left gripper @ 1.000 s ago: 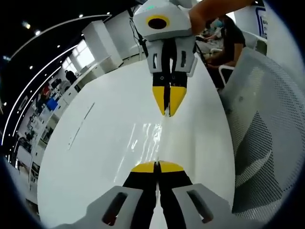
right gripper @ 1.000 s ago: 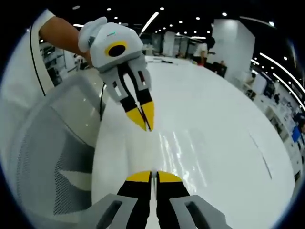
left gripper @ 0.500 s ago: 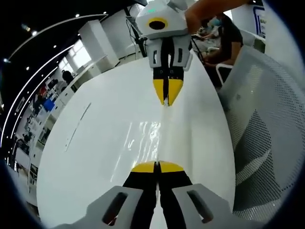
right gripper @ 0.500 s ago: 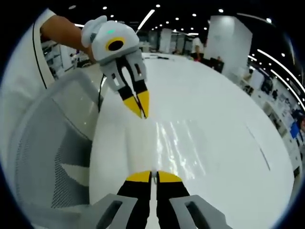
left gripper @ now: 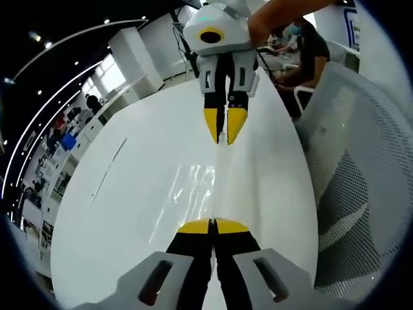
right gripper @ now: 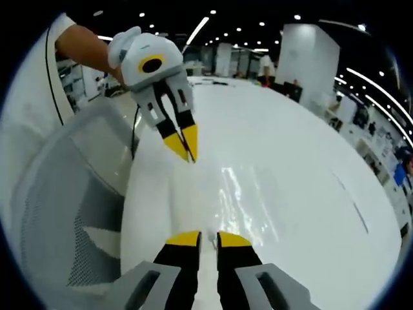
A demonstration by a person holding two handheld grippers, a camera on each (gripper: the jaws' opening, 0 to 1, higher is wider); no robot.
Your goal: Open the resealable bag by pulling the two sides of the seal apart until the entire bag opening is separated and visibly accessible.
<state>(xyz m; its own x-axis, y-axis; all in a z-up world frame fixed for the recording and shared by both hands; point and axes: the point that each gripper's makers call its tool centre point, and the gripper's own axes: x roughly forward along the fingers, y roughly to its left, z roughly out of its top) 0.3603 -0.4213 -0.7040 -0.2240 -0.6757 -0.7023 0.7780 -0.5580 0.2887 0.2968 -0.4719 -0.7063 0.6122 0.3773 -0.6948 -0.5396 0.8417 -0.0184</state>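
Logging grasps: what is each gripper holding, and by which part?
The left gripper is shut, apparently on an edge of the clear bag, though the film is hard to see. The right gripper is open, holding nothing.

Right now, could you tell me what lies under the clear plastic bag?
Only the glossy white table shows through the clear plastic bag. Its near edge is hidden by the yellow-tipped left gripper.

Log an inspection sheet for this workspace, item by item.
Surface: white table, glossy.
Job's things: clear bag, seen mainly as glints between the grippers; seal state unclear.
Clutter: thin dark strip, kind unclear.
Grippers: left gripper shut; right gripper open, small gap.
Cables: dark cable beside the chair.
Surroundings: mesh chair, seated people, ceiling lights.
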